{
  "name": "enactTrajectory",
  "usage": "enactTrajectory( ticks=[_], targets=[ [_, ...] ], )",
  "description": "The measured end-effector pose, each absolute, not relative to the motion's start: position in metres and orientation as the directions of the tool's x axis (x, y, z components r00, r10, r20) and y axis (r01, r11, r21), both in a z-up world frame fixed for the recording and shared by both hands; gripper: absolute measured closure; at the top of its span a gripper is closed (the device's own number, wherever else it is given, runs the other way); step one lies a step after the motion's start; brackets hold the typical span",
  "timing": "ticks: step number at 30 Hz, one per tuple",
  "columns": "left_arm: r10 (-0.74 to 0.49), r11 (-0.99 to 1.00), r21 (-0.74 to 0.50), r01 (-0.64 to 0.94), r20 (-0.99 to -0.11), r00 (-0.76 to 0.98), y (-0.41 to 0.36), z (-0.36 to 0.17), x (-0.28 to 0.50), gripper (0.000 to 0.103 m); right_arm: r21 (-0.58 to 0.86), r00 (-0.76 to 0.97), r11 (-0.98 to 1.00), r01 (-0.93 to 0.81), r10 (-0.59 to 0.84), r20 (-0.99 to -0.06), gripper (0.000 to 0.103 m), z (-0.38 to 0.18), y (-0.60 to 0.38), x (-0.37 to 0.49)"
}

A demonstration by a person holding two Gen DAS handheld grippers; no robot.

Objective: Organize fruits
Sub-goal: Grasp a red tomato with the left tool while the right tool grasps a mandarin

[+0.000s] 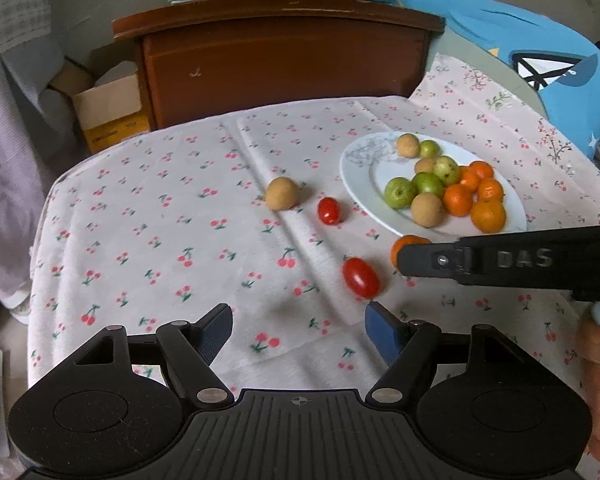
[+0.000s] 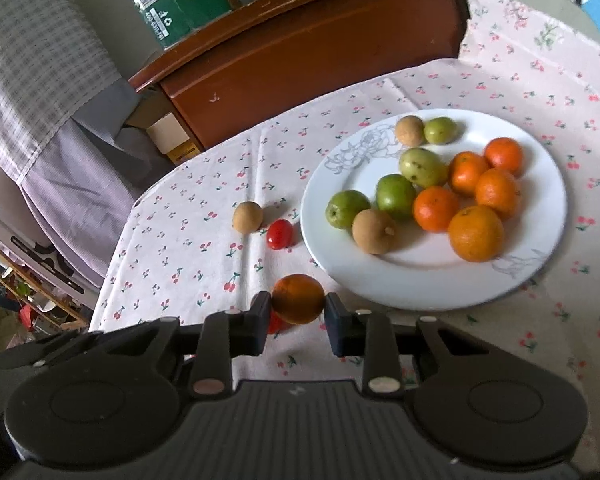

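Left gripper (image 1: 299,330) hung wide open above the cherry-print bench (image 1: 160,216). Two red tomatoes (image 1: 361,277) and one tan fruit (image 1: 282,193) lay loose beside the white plate (image 1: 356,176) (heaped with mixed fruit). Right gripper (image 1: 404,258) covered an orange (image 1: 410,242).

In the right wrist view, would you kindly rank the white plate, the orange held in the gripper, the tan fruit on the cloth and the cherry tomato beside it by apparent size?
1. White plate.
2. Held orange, though nearness to the camera enlarges it.
3. Tan fruit on the cloth.
4. Cherry tomato, only slightly smaller than the tan fruit.
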State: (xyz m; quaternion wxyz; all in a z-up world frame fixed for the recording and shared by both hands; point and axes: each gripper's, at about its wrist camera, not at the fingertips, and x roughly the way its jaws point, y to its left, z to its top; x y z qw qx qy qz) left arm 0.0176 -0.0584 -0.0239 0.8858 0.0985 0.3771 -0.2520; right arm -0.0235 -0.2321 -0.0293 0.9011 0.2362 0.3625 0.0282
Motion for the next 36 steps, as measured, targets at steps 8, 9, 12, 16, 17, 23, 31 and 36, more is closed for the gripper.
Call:
enactTrajectory(
  ticks=[8,9,12,16,17,23,31,36],
  targets=[
    [-0.409,0.825,-0.004,0.565,-0.693,0.593,-0.075,-0.029,0.019,0.032,0.486,0.729,0.848,0.214,0.192,-0.657,0.074,-0.024,-0.247,-0.052],
    [-0.413,0.82,0.003,0.573,-0.689,0.595,-0.077,-0.03,0.02,0.033,0.492,0.727,0.841,0.226,0.191,-0.66,0.074,-0.025,-0.249,-0.055],
    [-0.434,0.798,0.007,0.602,-0.687,0.583,-0.082,-0.033,0.022,0.04,0.499,0.721,0.829,0.251,0.184,-0.668,0.074,-0.026,-0.252,-0.061],
    [-0.445,0.772,0.039,0.634,-0.679,0.584,-0.087,-0.037,0.022,0.045,0.493,0.716,0.828,0.266,0.173,-0.677,0.074,-0.03,-0.255,-0.061],
    [-0.45,0.768,0.037,0.639,-0.679,0.58,-0.087,-0.038,0.024,0.046,0.495,0.713,0.825,0.272,0.172,-0.679,0.074,-0.031,-0.256,-0.061],
    [-0.464,0.759,0.013,0.651,-0.69,0.555,-0.089,-0.043,0.032,0.057,0.501,0.702,0.818,0.283,0.18,-0.69,0.074,-0.036,-0.256,-0.062],
    [-0.494,0.745,-0.012,0.666,-0.682,0.54,-0.093,-0.043,0.032,0.073,0.508,0.698,0.811,0.29,0.184,-0.692,0.074,-0.039,-0.256,-0.06],
    [-0.505,0.75,-0.044,0.66,-0.681,0.53,-0.092,-0.042,0.033,0.081,0.508,0.701,0.811,0.29,0.182,-0.69,0.074,-0.039,-0.255,-0.06]
  ],
)
